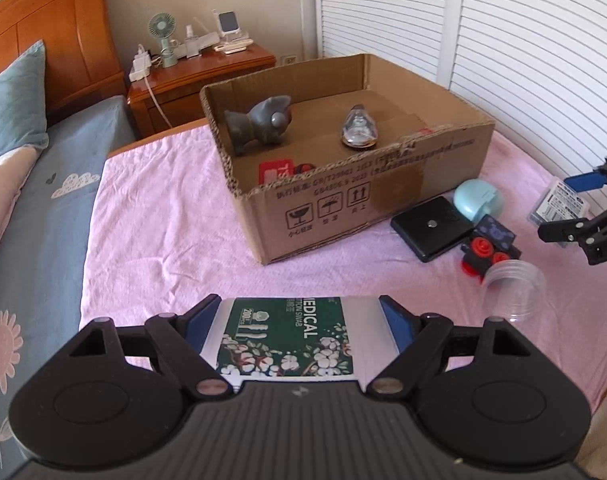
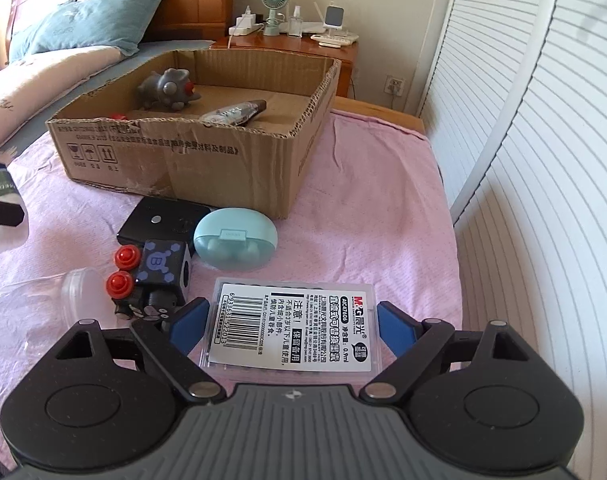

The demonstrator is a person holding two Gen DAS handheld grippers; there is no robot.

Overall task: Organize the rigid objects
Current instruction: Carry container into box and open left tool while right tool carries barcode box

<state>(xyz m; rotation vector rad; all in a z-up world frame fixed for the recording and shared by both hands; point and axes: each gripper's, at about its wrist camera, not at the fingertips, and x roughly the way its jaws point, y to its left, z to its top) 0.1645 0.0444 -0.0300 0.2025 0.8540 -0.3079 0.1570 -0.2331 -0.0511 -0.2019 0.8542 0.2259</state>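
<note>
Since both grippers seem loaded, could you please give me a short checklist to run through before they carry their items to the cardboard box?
1. Left gripper clamped on the swab box: ok.
2. Right gripper clamped on the clear refill case: ok, pads at both edges.
3. Free floor space in the cardboard box: ok, beside the grey toy.
4. Toy robot clear of the right gripper: cannot tell, it is very close.
5. Both items lifted off the pink sheet: cannot tell.

Left gripper (image 1: 301, 326): matte black linkage arms, silver pivot pins, blue rubber pads (image 1: 397, 324), round black discs, ribbed grey housing. Right gripper (image 2: 293, 326): same build, white lettering on arm.
</note>
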